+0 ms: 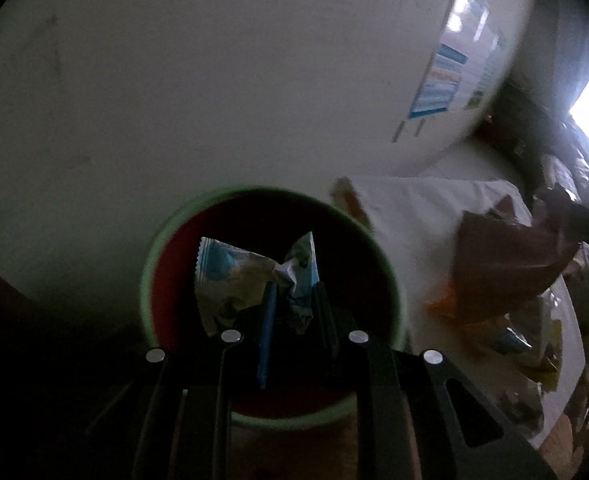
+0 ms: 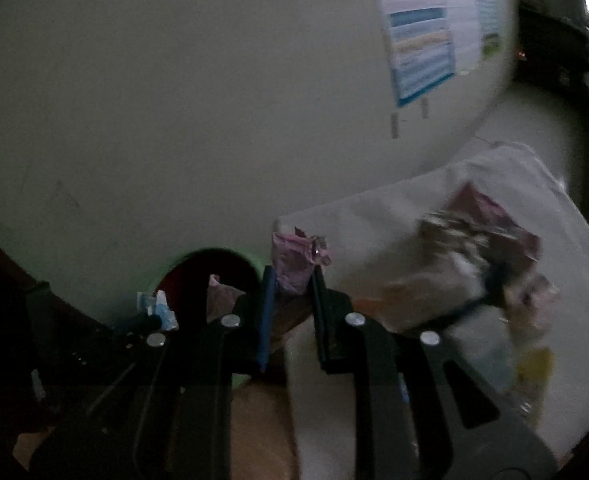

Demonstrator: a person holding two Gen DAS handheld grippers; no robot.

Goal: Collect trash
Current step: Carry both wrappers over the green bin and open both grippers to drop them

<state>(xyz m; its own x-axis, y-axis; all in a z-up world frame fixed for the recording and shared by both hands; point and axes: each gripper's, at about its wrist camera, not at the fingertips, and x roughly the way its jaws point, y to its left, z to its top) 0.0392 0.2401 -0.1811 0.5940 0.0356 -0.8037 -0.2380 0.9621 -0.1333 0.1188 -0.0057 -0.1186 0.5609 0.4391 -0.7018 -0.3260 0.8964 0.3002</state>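
Crumpled blue-and-white plastic wrapper point(image 1: 254, 280) pinched in left tool point(image 1: 292, 308) above green-rimmed red bin point(image 1: 150, 264), pink crumpled wrapper point(image 2: 294, 264) clamped in right tool point(image 2: 292, 304), more litter point(image 1: 506, 252) awaiting on white cloth point(image 1: 414, 208).

We log: bin point(image 1: 142, 292) before the appliance point(image 1: 214, 80); blue wrapper point(image 1: 230, 280) over the bin's mouth; cloth point(image 1: 414, 208) right of it, wrapper pile point(image 1: 510, 256) on the cloth.

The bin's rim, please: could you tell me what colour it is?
Light green, around a dark red inside; the bin's rim shows best in the left wrist view.
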